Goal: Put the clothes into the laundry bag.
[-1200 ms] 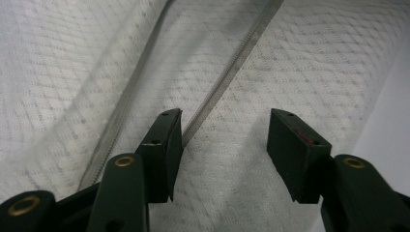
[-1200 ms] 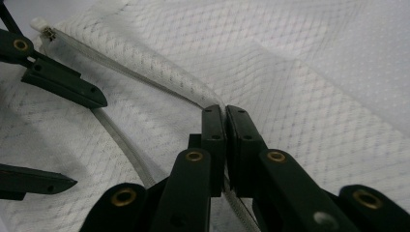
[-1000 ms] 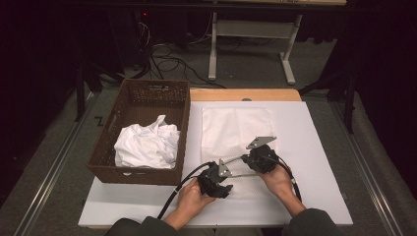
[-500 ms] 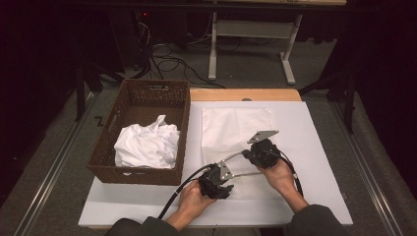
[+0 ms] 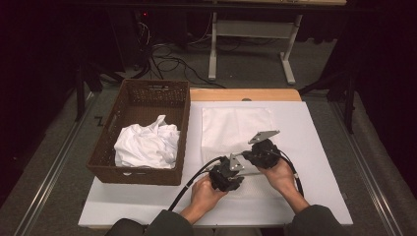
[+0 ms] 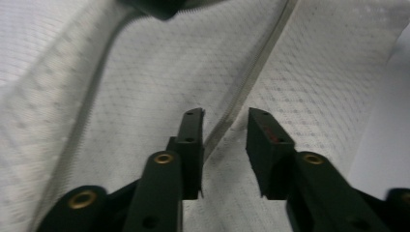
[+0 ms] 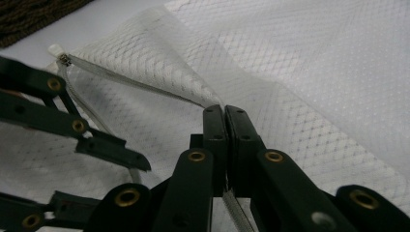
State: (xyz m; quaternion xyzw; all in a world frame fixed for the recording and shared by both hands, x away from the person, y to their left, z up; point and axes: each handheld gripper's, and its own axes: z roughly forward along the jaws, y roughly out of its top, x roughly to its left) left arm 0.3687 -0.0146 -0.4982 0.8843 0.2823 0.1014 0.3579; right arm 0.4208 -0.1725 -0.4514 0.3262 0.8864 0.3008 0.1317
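A white mesh laundry bag [image 5: 236, 127] lies flat on the table in front of me. My right gripper [image 7: 225, 111] is shut on the upper zipper edge [image 7: 145, 87] of the bag's mouth and holds that flap lifted; the zipper slider [image 7: 64, 59] sits at the far corner. In the high view the right gripper [image 5: 252, 157] is just right of my left gripper [image 5: 235, 173]. The left gripper [image 6: 225, 116] reaches into the opened mouth. Its jaws have just been closing around the lower zipper edge [image 6: 241, 87], with a gap still between the pads.
A brown wicker basket [image 5: 147, 91] holding crumpled white cloth [image 5: 146, 145] stands on the left of the white tabletop [image 5: 314, 128]. Black cables trail from both grippers toward the near edge. Beyond the table are a desk frame [image 5: 251, 29] and floor cables.
The left hand has shifted a little to the right and away, closer to the right gripper. The right hand keeps its hold on the lifted flap in the same place.
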